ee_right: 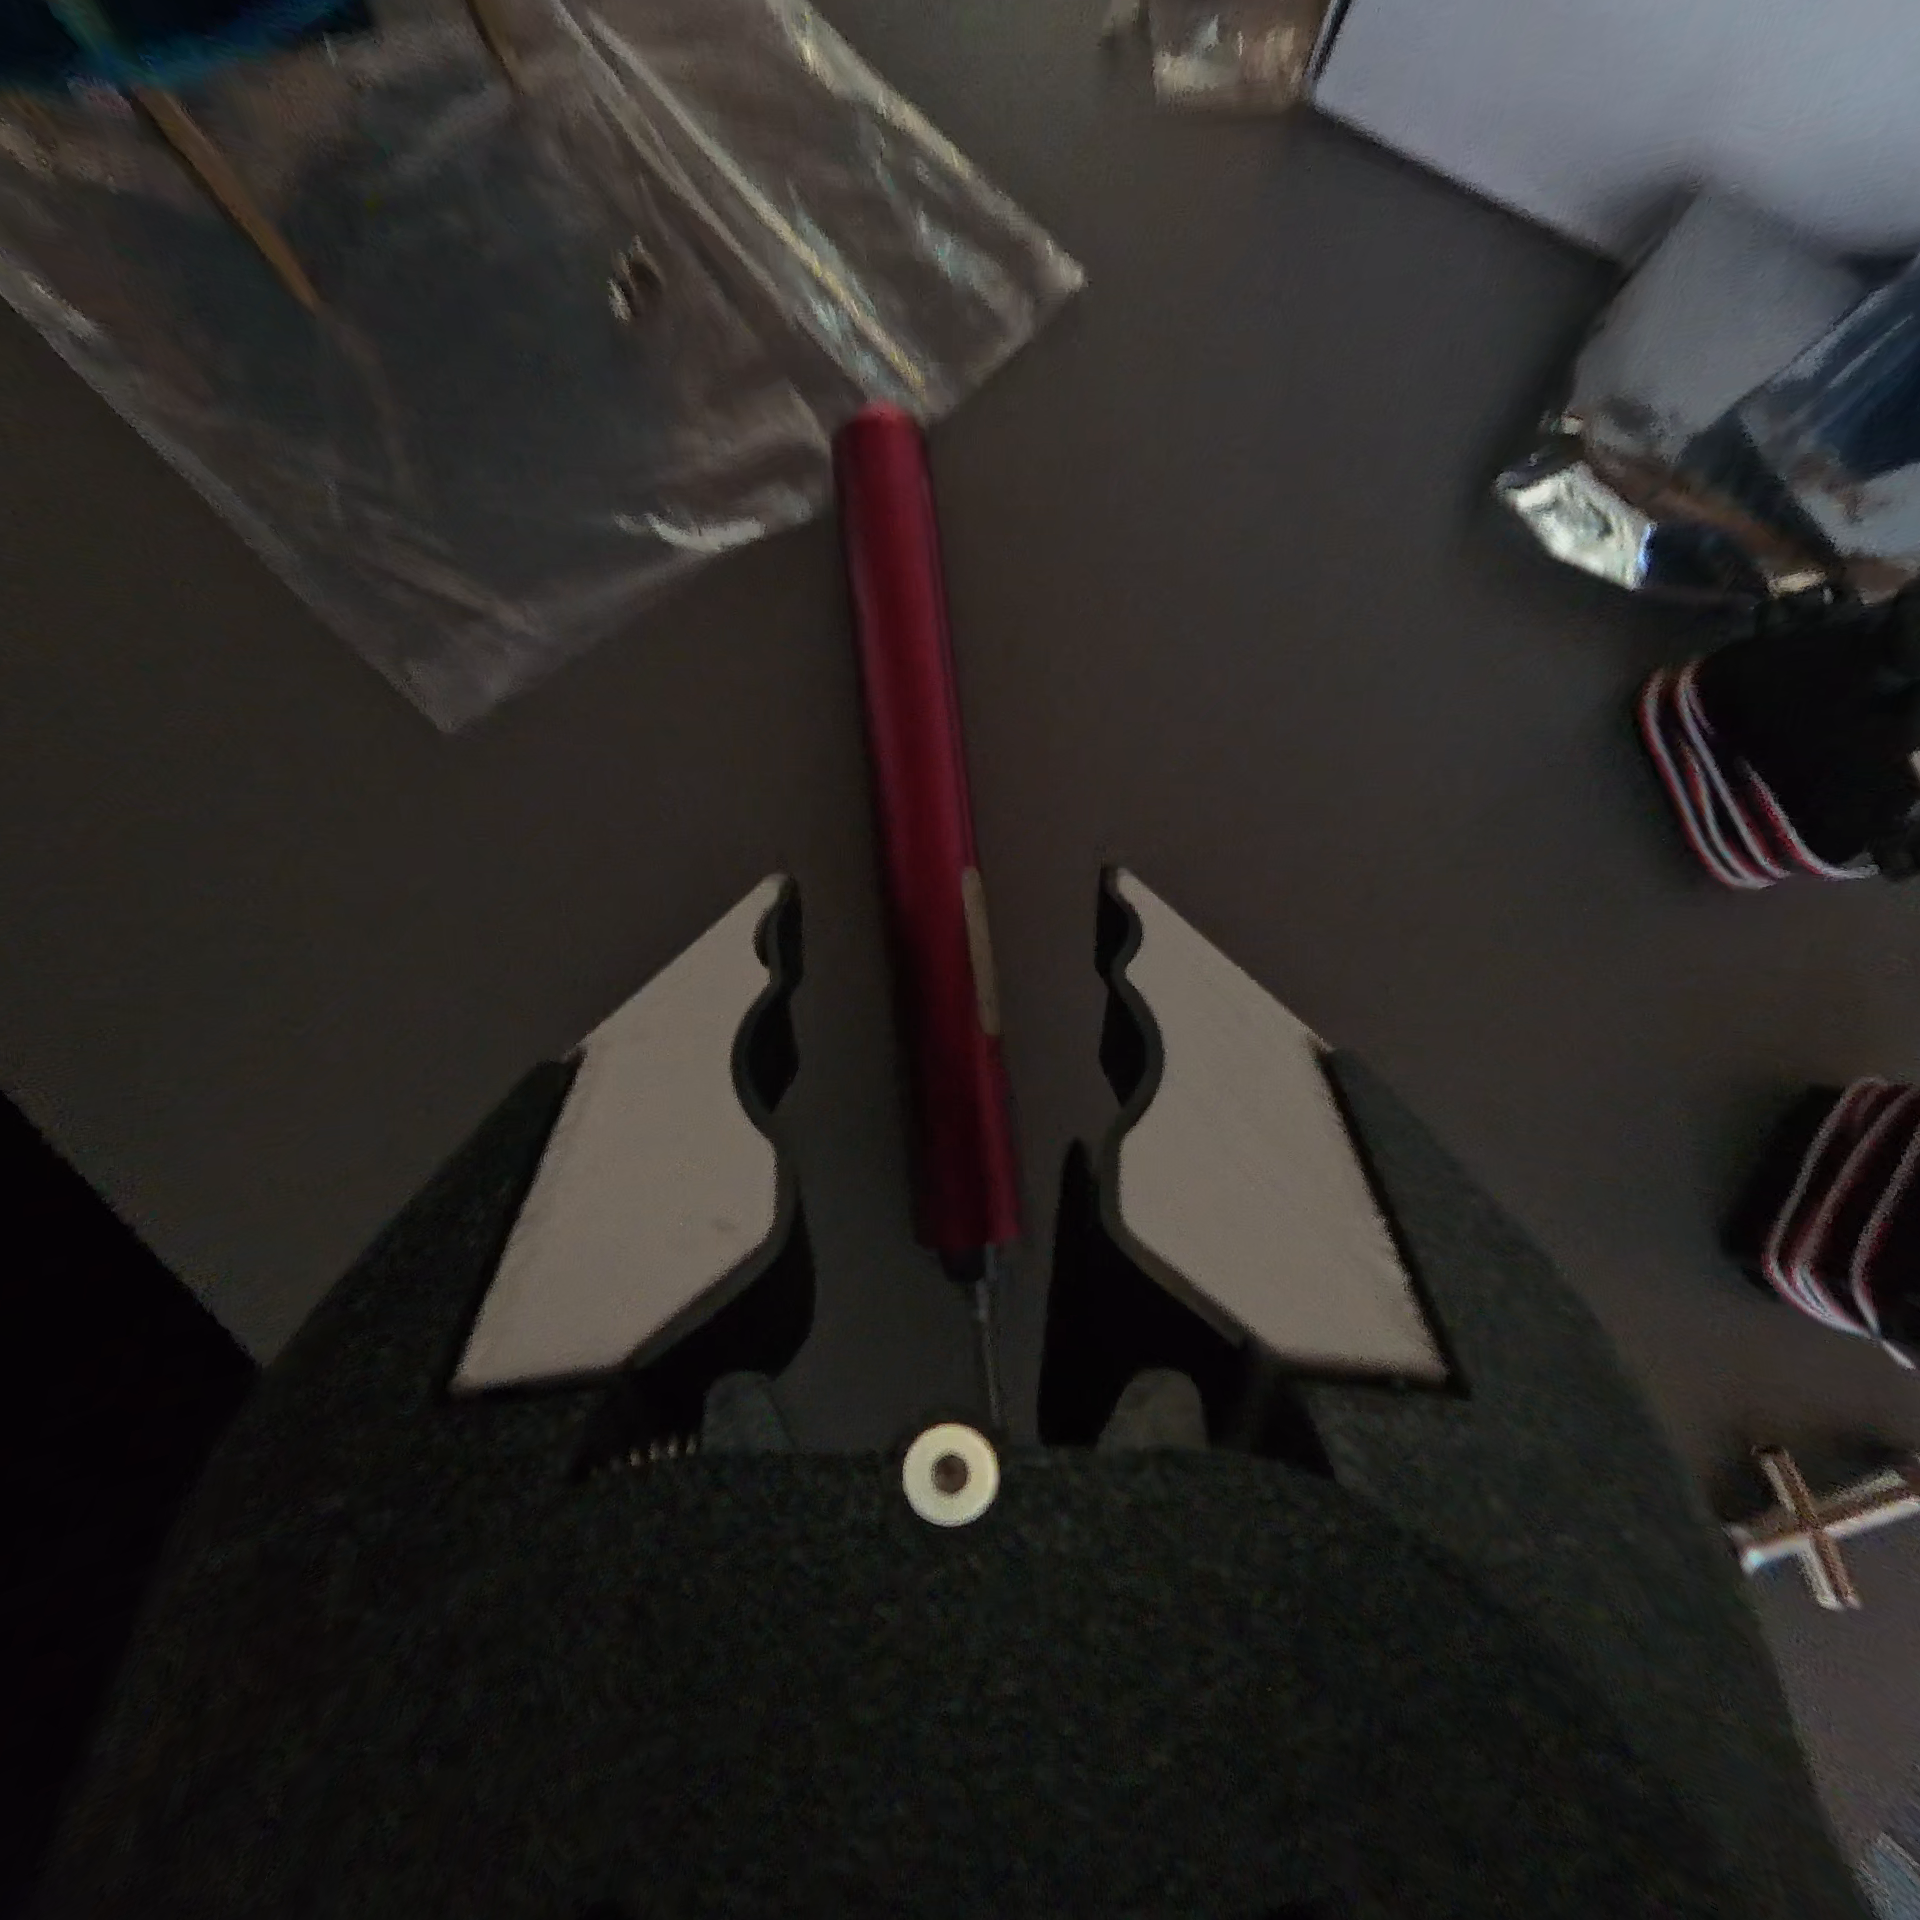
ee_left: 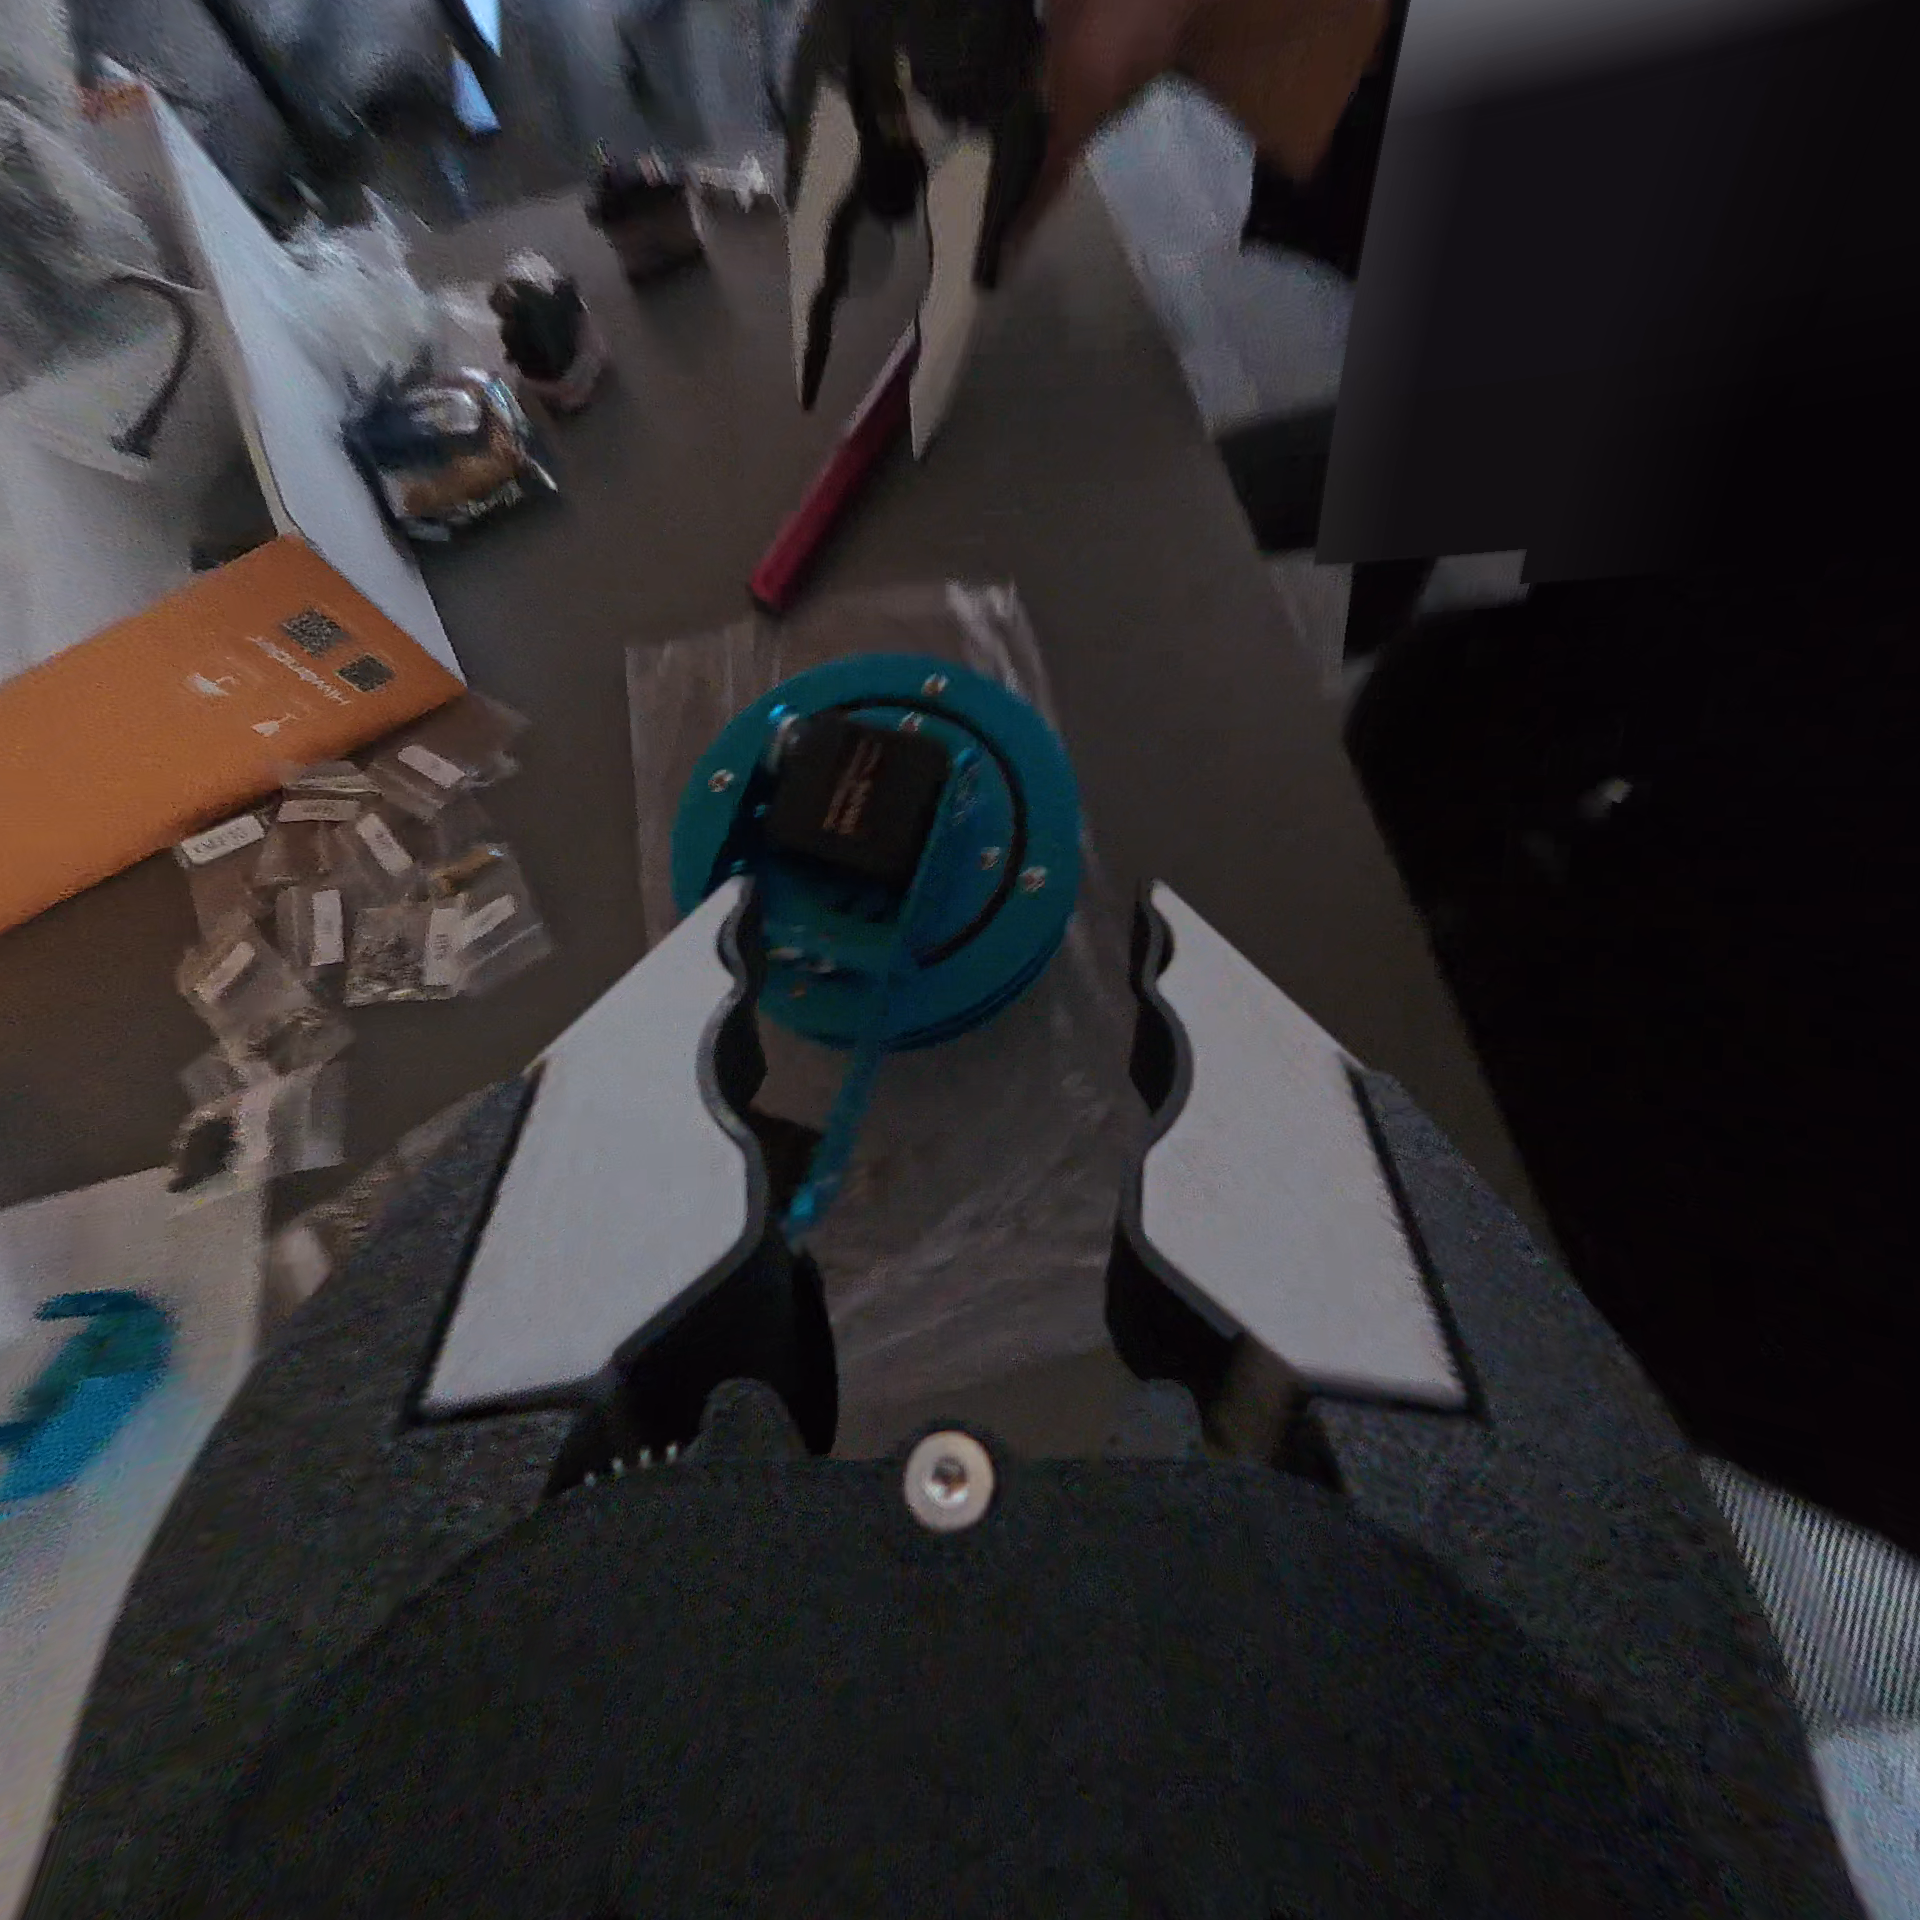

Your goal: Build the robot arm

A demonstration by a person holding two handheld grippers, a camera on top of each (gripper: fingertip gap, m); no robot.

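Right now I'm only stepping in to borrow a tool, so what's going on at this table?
A person is working with two handheld grippers over a grey table. The left gripper has its jaws open around a round teal part with a small black block on it, resting on a clear plastic bag. The right gripper is also open, straddling a red screwdriver lying on the table. Neither is gripping anything.

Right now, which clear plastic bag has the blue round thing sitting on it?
The big clear bag under the left tongs carries the blue disc; the little labelled bags beside the orange box don't.
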